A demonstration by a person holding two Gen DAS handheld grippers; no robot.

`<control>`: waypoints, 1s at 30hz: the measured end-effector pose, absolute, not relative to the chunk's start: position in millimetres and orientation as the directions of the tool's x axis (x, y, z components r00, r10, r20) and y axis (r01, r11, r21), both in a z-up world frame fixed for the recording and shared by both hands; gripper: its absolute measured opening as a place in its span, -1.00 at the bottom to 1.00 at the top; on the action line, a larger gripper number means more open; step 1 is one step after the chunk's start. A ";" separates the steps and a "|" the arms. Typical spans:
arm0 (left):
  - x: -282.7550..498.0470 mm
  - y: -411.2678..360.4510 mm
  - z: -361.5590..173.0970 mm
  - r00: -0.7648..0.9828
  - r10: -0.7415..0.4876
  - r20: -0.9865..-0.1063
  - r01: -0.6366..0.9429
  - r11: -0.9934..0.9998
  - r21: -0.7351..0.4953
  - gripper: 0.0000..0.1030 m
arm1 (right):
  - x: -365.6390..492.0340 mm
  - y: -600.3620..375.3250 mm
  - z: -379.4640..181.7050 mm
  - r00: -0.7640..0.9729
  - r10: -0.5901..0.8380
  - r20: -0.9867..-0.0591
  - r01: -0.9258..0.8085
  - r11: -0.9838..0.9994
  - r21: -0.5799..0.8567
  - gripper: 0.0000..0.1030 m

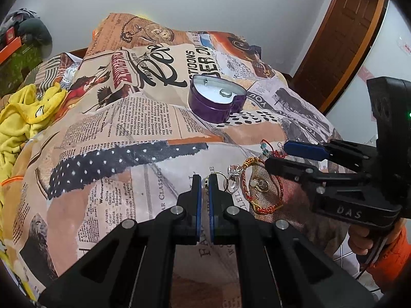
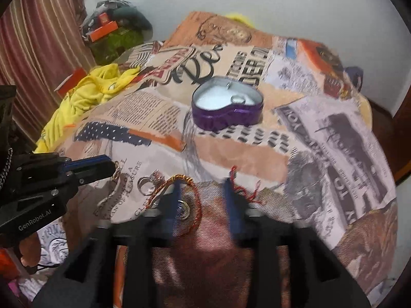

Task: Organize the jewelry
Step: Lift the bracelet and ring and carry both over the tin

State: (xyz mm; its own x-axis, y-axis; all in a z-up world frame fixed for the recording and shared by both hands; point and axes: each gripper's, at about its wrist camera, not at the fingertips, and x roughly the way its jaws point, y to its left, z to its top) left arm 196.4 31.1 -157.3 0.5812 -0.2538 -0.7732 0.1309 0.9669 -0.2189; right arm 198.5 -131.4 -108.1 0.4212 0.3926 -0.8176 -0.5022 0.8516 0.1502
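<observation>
Left claw (image 1: 204, 179) pinches a gold ring (image 1: 207, 181); right claw (image 2: 203, 187) spread over the bracelet (image 2: 187, 195) near the bedspread's edge (image 2: 385, 179).

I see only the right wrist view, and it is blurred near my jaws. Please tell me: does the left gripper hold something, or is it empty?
Observer: In the left wrist view the left gripper has its jaws almost shut, and a small gold piece shows in the gap.
Operator: Is the silver ring caught too?
Observer: No. The silver ring lies on the bedspread, beside the jaws and outside them.
Operator: And my right gripper?
Observer: The right gripper is open. Seen from the side, a teal bead on the red cord lies just past its upper tip.
</observation>
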 end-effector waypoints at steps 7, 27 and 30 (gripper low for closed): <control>197.2 32.3 -158.7 0.578 -0.252 -0.776 0.126 0.967 -0.220 -0.94 | 197.9 -122.7 -112.2 0.412 0.410 -0.814 -0.531 0.834 0.151 -0.14; 201.7 38.3 -158.8 0.584 -0.241 -0.775 0.112 0.970 -0.217 -0.94 | 197.9 -126.3 -118.1 0.382 0.450 -0.807 -0.543 0.816 0.198 -0.90; 200.7 37.3 -153.2 0.595 -0.240 -0.767 0.116 0.970 -0.214 -0.94 | 197.9 -134.3 -108.2 0.402 0.459 -0.792 -0.525 0.825 0.212 -0.90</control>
